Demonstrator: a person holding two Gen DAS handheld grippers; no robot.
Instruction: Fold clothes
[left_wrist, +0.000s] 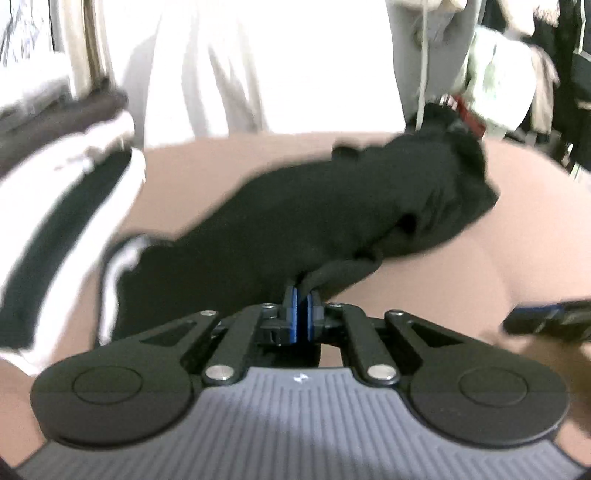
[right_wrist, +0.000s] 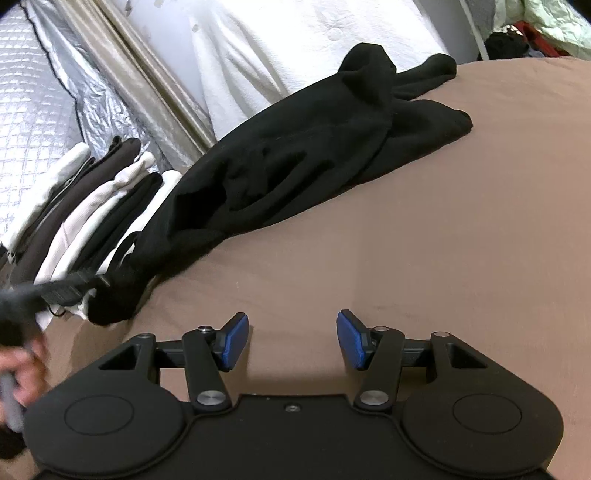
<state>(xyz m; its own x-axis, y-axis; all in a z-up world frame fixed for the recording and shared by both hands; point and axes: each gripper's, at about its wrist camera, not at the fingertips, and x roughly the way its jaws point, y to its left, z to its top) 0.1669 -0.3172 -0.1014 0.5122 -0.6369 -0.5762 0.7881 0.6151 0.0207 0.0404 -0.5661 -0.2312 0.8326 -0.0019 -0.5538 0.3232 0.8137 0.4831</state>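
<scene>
A black garment (left_wrist: 314, 206) lies crumpled on the brown bed cover (left_wrist: 498, 258), stretching from the near left to the far right. My left gripper (left_wrist: 303, 293) is shut on a bunched edge of it, the cloth pinched between the blue pads. In the right wrist view the same black garment (right_wrist: 295, 158) runs diagonally across the cover. My right gripper (right_wrist: 291, 321) hovers open over bare brown cover (right_wrist: 406, 240), short of the garment, with nothing between its fingers. The left gripper (right_wrist: 99, 281) shows blurred at the garment's near left corner.
A stack of folded white, brown and black clothes (right_wrist: 92, 195) lies at the left, against the garment's end. White bedding (right_wrist: 295, 44) and a silver quilted sheet (right_wrist: 33, 110) hang behind. A hand (right_wrist: 22, 373) is at the left edge. Clutter fills the far right (left_wrist: 535, 74).
</scene>
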